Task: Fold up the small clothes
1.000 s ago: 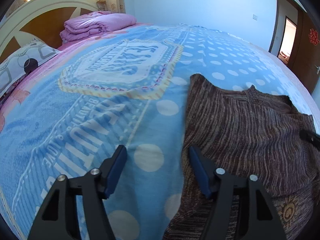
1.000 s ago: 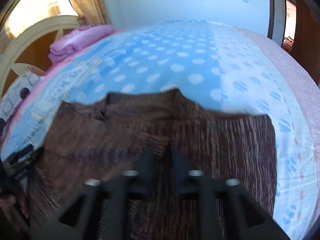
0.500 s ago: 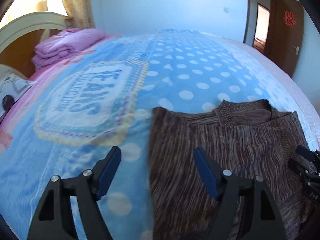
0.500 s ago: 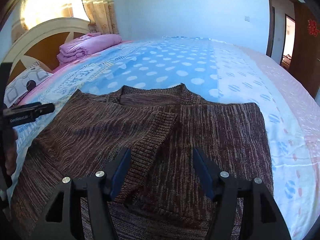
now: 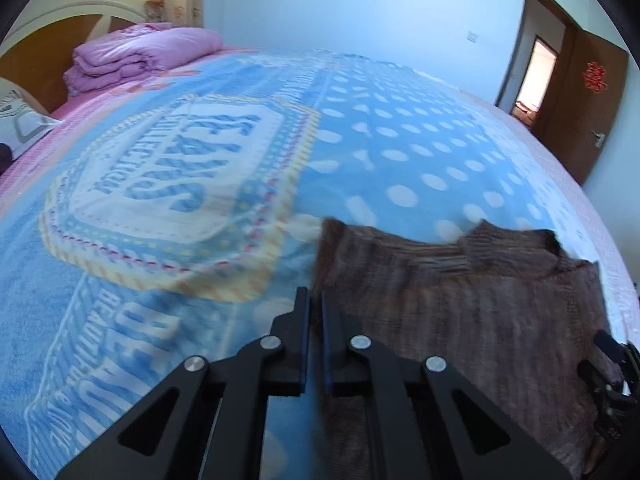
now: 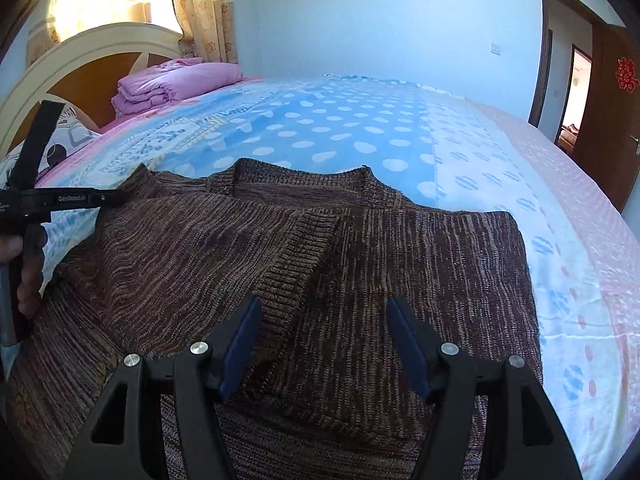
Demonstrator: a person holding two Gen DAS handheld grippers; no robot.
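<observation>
1. The sweater (image 6: 360, 264), a brown ribbed knit, lies flat on the bed (image 6: 360, 128); its near hem is cut off by both frames.
2. The right gripper (image 6: 324, 336) hovers over the sweater's middle, jaws wide, holding nothing.
3. The left gripper (image 5: 314, 320) has its jaws nearly closed at the sweater's left edge; blur hides whether cloth is pinched.
4. Beyond the sweater, a folded pink quilt (image 6: 176, 84) rests by the headboard (image 6: 80, 64).
</observation>
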